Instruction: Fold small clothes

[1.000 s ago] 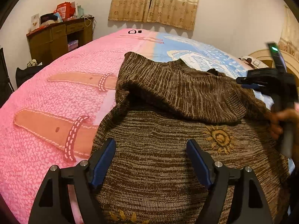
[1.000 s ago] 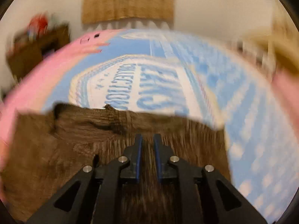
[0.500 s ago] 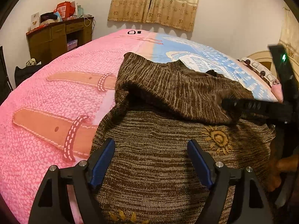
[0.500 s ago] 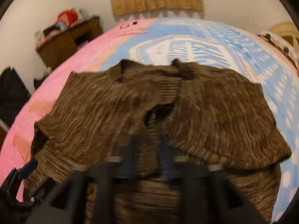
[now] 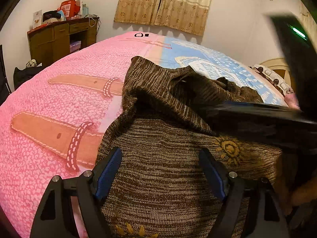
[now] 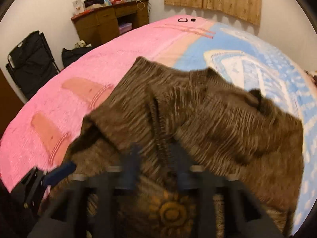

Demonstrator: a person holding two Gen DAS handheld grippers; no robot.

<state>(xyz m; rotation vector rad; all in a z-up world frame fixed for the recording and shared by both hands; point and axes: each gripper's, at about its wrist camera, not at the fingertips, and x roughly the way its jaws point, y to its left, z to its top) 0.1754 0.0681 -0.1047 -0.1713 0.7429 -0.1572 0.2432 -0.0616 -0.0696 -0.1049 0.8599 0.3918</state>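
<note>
On the pink-and-blue bedspread (image 5: 59, 99) your brown knit sweater (image 5: 162, 174) lies with its top folded down; your left gripper (image 5: 161, 170) is spread wide over it, and your right gripper (image 6: 156, 162), at 3 o'clock, is blurred and looks slightly parted.

Sweater (image 5: 162, 170): coarse brown marled knit, matt, with embroidered orange sun motifs. Bedspread (image 5: 49, 103): nubbly fleecy cloth, pink and blue print. Left gripper (image 5: 160, 170): matt black plastic, blue rubbery pads, metal screws. Cabinet (image 5: 59, 37): dark wood. Curtains (image 5: 166, 4): patterned cloth.
</note>
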